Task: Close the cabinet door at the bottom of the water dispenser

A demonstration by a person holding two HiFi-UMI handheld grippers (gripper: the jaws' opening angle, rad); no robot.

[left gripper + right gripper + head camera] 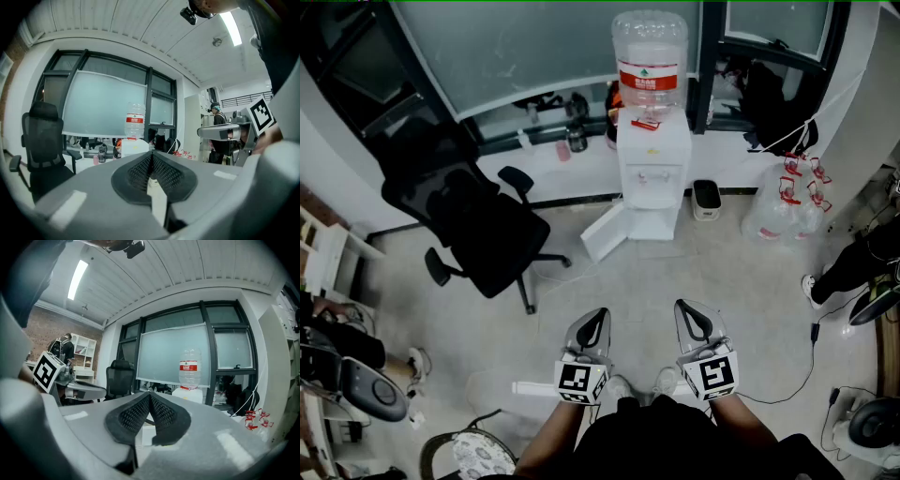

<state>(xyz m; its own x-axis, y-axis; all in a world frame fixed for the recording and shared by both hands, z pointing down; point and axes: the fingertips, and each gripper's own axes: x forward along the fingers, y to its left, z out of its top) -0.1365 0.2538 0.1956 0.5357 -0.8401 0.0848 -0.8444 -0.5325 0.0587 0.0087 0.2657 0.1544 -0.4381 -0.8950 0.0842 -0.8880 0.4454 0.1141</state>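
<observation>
The white water dispenser (653,169) stands against the window wall with a clear bottle (649,56) on top. Its bottom cabinet door (604,232) hangs open, swung out to the left. My left gripper (596,319) and right gripper (688,312) are held side by side and level over the floor, well short of the dispenser. Both are shut with nothing between the pads. In the left gripper view the pads (140,169) meet below the dispenser (134,146). In the right gripper view the pads (161,411) meet left of the dispenser (190,393).
A black office chair (478,220) stands left of the open door. A small bin (706,199) and a bag of empty bottles (786,202) sit to the dispenser's right. A cable (814,330) runs over the floor at right, near a person's shoe (811,289).
</observation>
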